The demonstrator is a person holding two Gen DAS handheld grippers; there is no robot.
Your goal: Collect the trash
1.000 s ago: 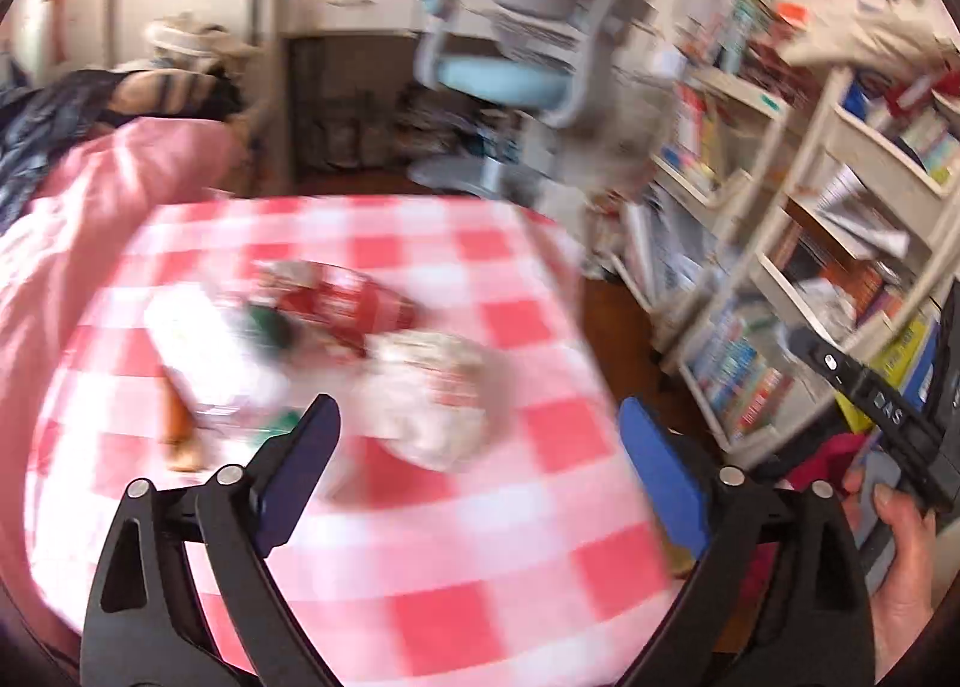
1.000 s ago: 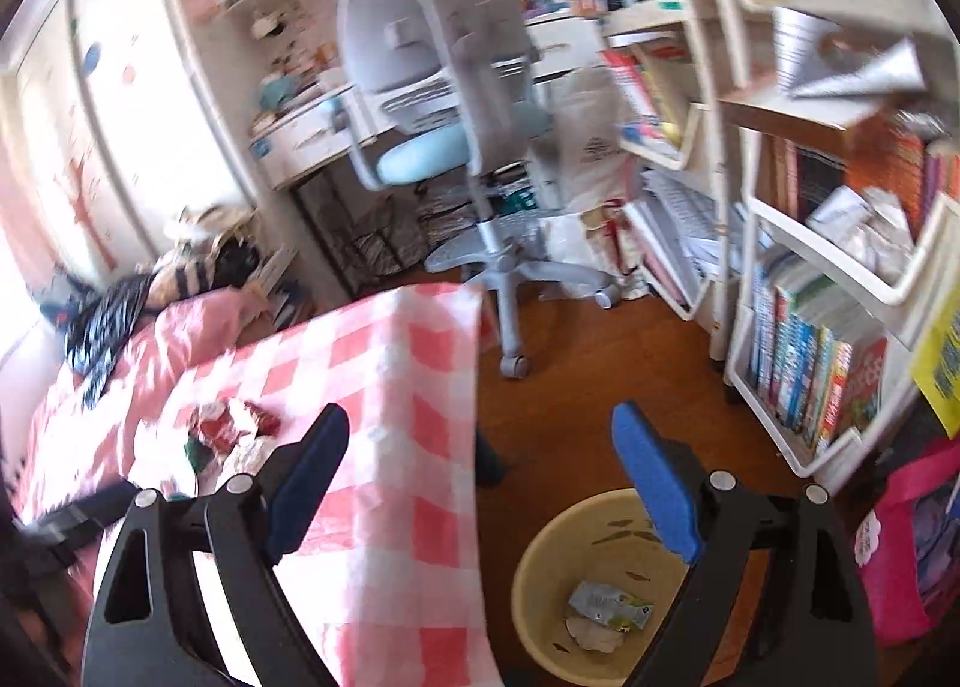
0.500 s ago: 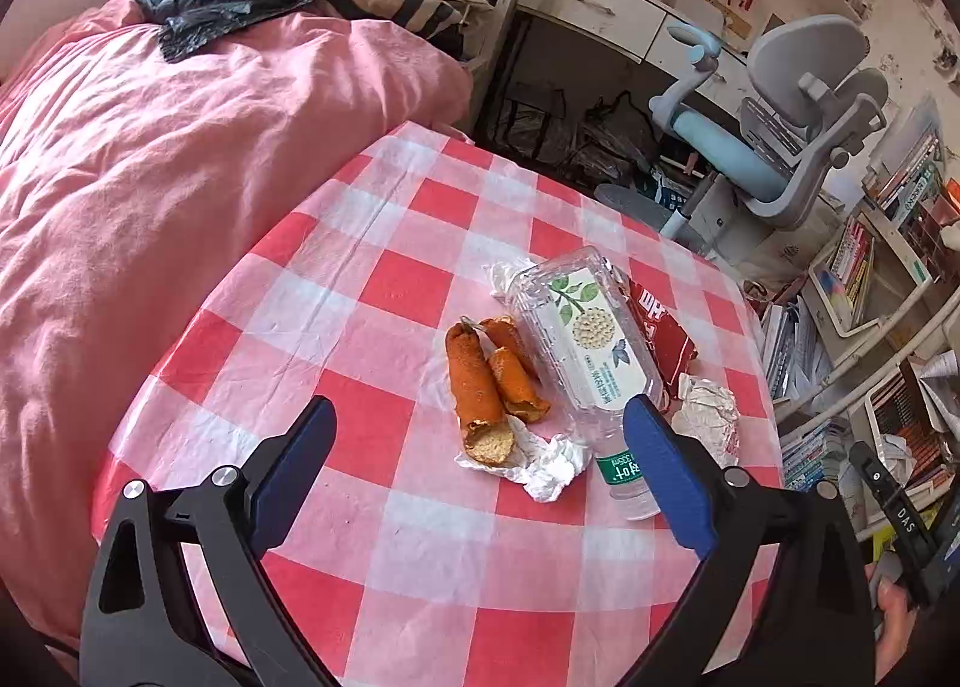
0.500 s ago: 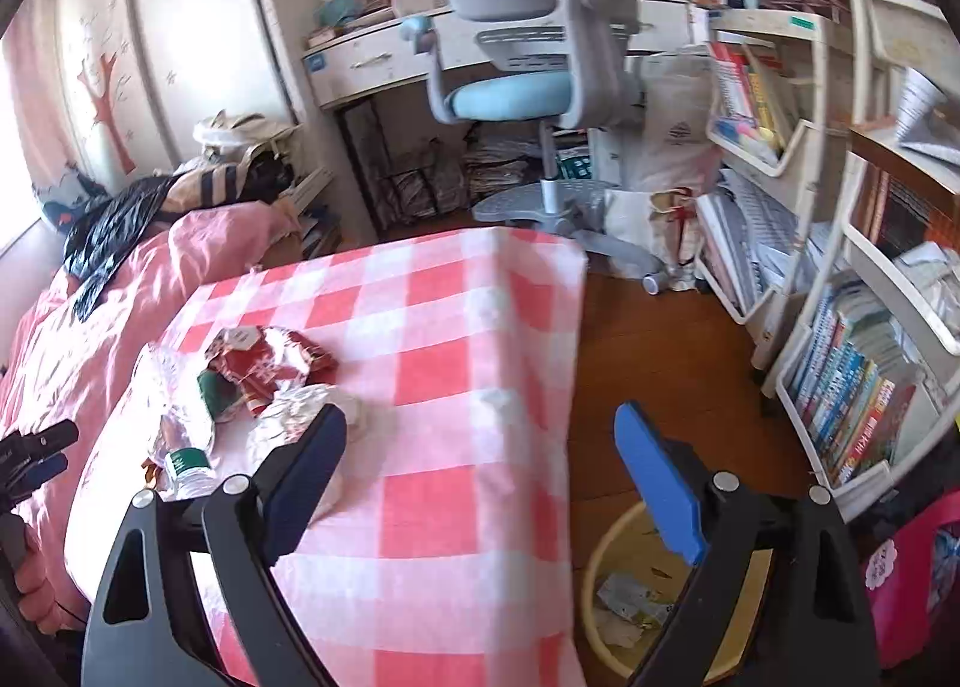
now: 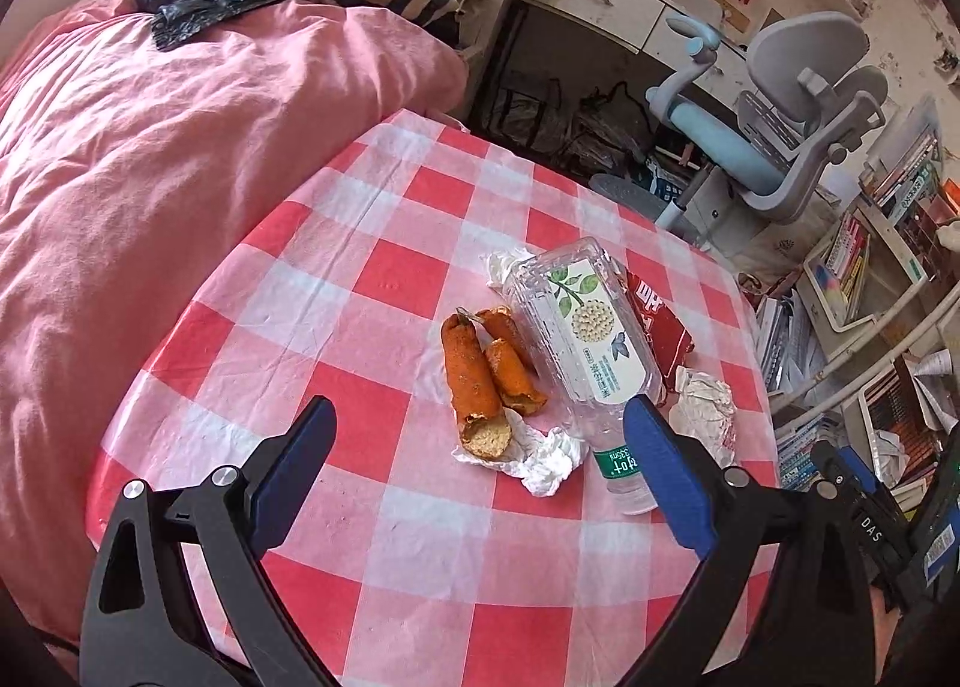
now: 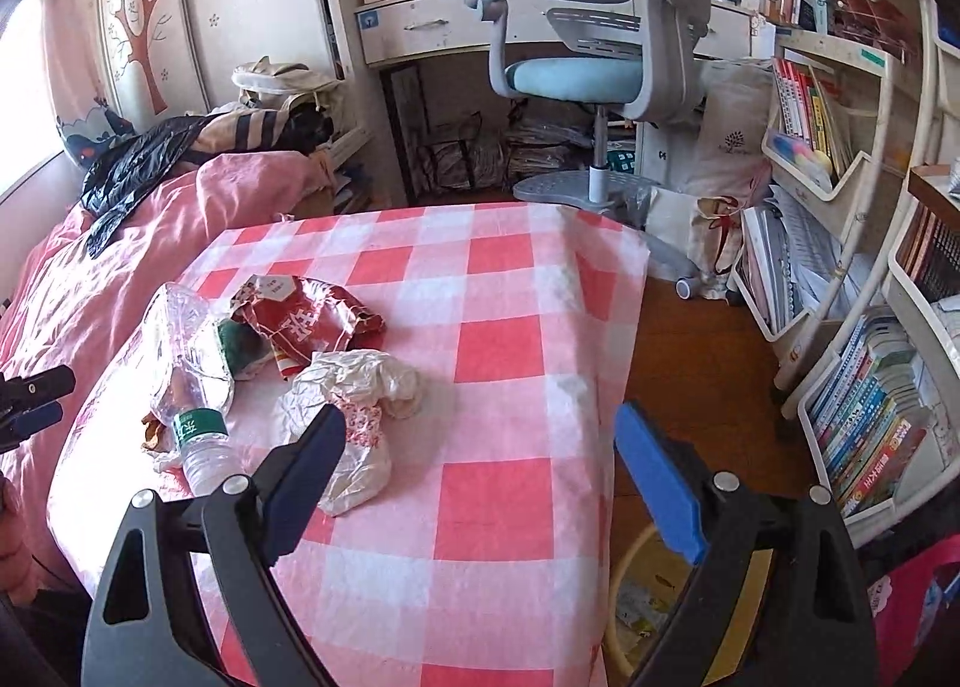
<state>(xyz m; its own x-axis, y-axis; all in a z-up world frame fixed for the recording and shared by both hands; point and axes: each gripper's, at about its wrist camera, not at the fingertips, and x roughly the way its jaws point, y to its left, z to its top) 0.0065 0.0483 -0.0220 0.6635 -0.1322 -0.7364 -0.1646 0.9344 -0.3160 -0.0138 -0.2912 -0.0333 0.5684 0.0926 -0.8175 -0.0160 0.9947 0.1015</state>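
Left gripper (image 5: pixel 477 450) and right gripper (image 6: pixel 480 450) were held with jaws apart, nothing between them. Plastic bottle (image 5: pixel 585 339), orange peels (image 5: pixel 474 381) and crumpled wrapper (image 6: pixel 354 393) were recorded on the checkered tablecloth (image 5: pixel 372 279).

Left tool (image 5: pixel 477 462) pitched downward, jaws wide and empty, right tool (image 6: pixel 480 459) likewise

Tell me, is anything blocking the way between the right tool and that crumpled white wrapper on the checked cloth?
Nothing visible does. The right tool stands open over the checked cloth, and the crumpled white wrapper lies just ahead of its left finger, with only bare cloth between. The plastic bottle lies off to one side.
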